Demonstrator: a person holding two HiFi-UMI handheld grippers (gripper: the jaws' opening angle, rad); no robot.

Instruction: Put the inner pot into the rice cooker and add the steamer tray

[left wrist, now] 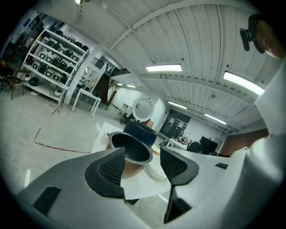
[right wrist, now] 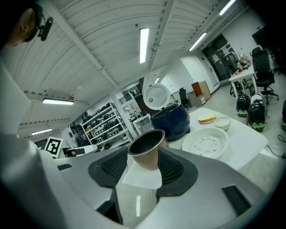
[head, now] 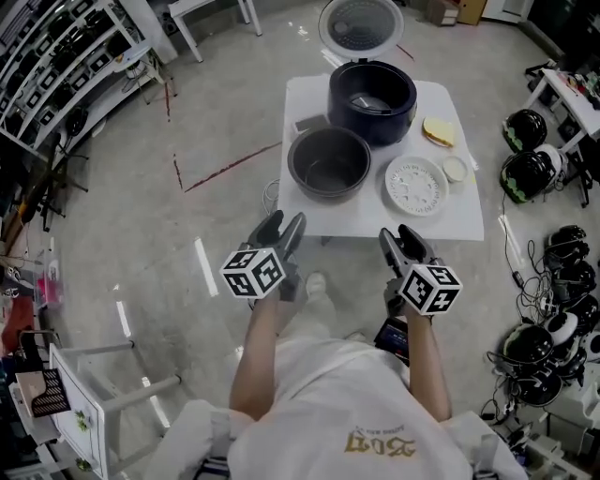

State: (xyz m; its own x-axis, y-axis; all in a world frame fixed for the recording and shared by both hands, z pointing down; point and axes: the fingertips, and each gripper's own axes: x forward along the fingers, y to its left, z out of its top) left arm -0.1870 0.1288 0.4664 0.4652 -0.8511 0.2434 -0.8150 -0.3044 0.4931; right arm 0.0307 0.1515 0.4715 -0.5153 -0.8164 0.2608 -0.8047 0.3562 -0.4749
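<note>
The dark inner pot (head: 328,162) stands on the white table (head: 459,225), in front of the dark blue rice cooker (head: 372,100), whose round lid (head: 361,25) is raised. The white perforated steamer tray (head: 415,185) lies to the pot's right. My left gripper (head: 284,228) and right gripper (head: 401,238) hover short of the table's near edge, both open and empty. In the left gripper view the pot (left wrist: 132,147) shows beyond the spread jaws of the left gripper (left wrist: 142,165). The right gripper view frames the pot (right wrist: 146,145) between the jaws of the right gripper (right wrist: 142,167), with the tray (right wrist: 205,143) at right.
A yellow sponge-like piece (head: 438,131) and a small white dish (head: 456,169) sit at the table's right side. Helmets (head: 525,131) and cables crowd the floor at right. Shelving (head: 56,56) lines the left wall. A white stand (head: 84,412) is at lower left.
</note>
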